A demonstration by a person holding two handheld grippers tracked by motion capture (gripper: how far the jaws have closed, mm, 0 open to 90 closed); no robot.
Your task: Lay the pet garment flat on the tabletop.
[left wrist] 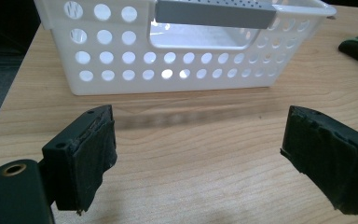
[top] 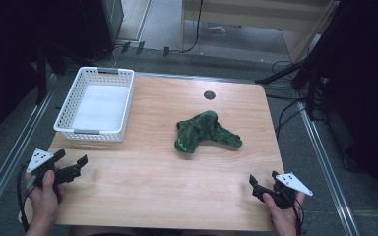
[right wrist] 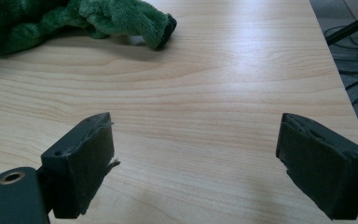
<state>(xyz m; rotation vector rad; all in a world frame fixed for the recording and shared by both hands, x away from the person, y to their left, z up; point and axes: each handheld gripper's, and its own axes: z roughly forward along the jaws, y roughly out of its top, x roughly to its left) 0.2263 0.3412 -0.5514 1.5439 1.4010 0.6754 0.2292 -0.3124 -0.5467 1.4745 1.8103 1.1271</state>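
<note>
Plush toy (top: 205,131) lies mid-table, well apart from both grippers' spread, empty jaws.

A wooden table (top: 142,182) bears a white perforated basket (top: 94,131) and a green plush toy (top: 204,132), well apart.

Fuzzy green plush toy (top: 204,131), perforated white plastic basket (top: 96,132), smooth wood-grain table (top: 147,182).
</note>
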